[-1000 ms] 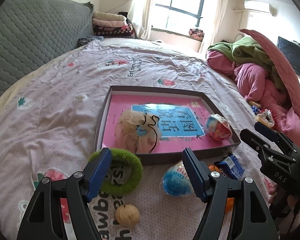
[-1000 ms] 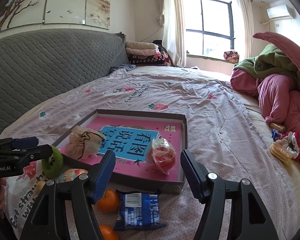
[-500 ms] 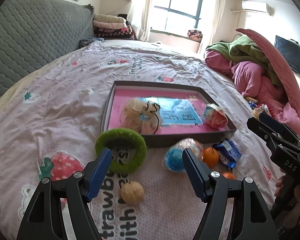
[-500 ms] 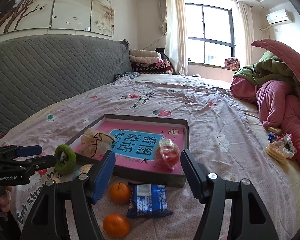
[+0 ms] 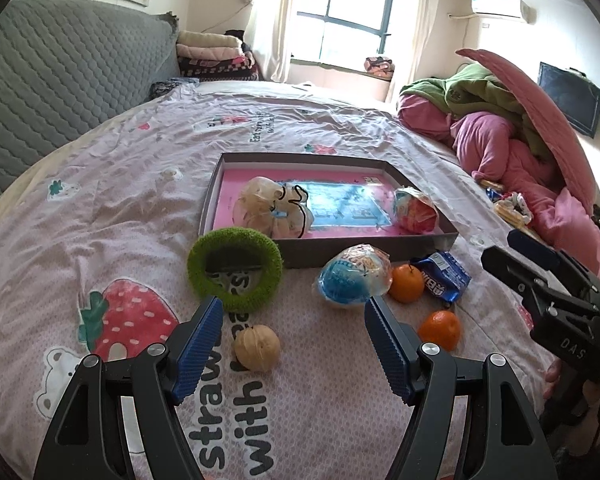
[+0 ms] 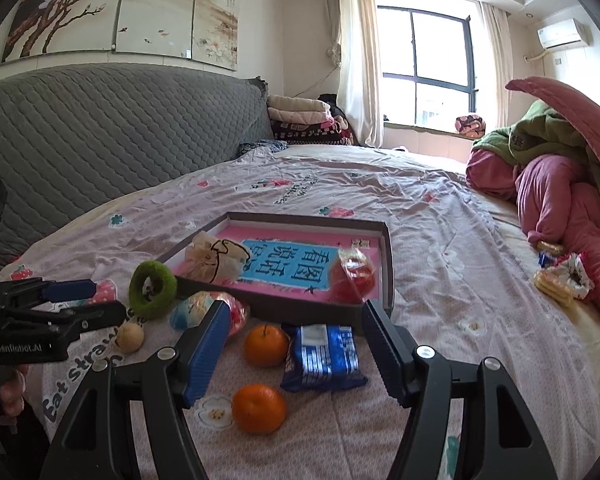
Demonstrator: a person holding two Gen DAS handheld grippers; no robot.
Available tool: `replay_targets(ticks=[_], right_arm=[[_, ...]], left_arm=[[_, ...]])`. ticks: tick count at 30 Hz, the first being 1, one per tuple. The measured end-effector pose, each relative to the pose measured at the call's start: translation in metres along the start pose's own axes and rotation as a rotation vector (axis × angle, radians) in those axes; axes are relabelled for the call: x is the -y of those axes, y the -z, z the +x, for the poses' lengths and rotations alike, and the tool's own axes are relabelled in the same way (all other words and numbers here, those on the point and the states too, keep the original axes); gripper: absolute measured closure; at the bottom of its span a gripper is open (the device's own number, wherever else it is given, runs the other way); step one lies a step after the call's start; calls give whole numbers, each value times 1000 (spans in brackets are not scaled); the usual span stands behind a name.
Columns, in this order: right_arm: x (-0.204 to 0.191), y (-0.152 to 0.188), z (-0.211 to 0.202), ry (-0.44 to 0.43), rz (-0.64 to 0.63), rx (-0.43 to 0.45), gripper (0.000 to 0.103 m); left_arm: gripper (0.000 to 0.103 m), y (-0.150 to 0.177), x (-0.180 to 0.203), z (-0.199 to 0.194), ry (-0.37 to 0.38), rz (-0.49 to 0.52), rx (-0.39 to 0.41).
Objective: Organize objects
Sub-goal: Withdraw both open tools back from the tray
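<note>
Orange and firm-looking, two tangerines, one and another, lay on the bedspread in front of the tray, beside one blue snack packet. They would probably handle light and stiff, best pinched across the middle; the packet looked crinkly and slippery. One walnut, one green ring and one wrapped ball waited nearby; two bagged items sat in the tray. The left gripper and the right gripper both stood released, holding nothing.
</note>
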State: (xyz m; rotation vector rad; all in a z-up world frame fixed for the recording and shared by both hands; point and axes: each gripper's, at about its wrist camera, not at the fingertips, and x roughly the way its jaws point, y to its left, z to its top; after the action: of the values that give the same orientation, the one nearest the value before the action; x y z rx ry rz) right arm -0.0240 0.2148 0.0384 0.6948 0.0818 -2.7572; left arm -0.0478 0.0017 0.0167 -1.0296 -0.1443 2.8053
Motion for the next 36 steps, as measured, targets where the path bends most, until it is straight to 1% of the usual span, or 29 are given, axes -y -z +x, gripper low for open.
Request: replay_targets(ticks=[3,12,21,25,28,31,36], right_arm=[[-1,6,-2,14,-7,-7,36],[-6,20,-5,2,-7,-43,36],[-9,28,-5,-4,-5,-70,36],[-13,32,-4,-5,-12,-81,36],[-15,35,-2,-7,-11,-94,36],[-16,38,-1,-7,-12,-110,36],[-21,43,2,-3,-24,-130,36]], left_arm=[[28,1,-1,-2,1,2,2],[28,12,-4,-2,-7,13,-16],[28,24,-4,2,-7,11,-48],[28,26,-7,5,-5,-15,-66],[28,27,-7,6,-13,-13,-72],[28,29,-7,7,-4,-22,-88],[28,36,-5,11,-4,-7,-116]])
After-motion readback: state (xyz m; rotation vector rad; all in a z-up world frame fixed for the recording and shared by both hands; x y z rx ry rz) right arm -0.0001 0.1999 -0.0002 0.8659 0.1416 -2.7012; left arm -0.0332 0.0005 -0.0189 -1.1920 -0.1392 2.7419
